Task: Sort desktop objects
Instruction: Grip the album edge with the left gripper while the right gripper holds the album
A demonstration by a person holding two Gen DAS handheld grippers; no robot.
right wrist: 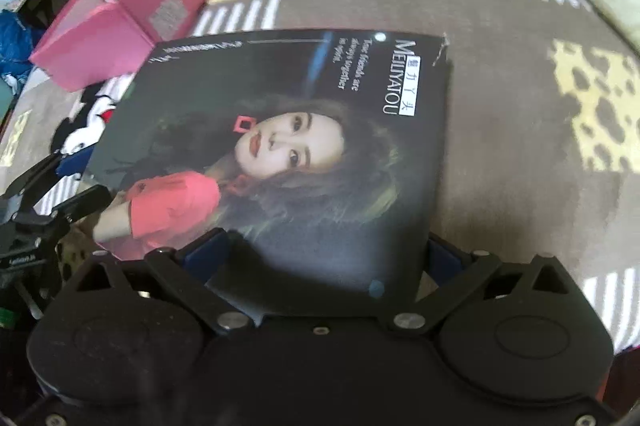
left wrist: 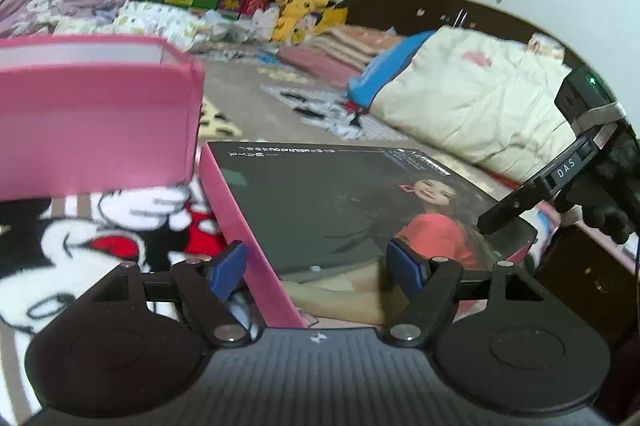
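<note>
so right now i've got both tools on the same thing: a flat box lid (right wrist: 280, 154) with a dark printed photo on top and pink sides. my left gripper (left wrist: 316, 266) stands wide, its blue pads (left wrist: 228, 266) straddling the lid's near corner, one outside the pink side wall and one over the printed top. i can't see either pad actually pressing, so i'd call it open around the corner, not a grip. my right gripper (right wrist: 328, 258) has the lid's near edge running between its fingers, which stand wide; the pads are mostly hidden under the cardboard, so i can't tell if it's clamped.

ahead and to the left of both tools sits the open pink box (right wrist: 132, 10) on the patterned blanket (right wrist: 500, 162).

my read: i'm mid-step on bringing the lid toward that box. next move needs a real pinch on the edge first, then keeping the lid level while lining its corners up over the opening.
</note>
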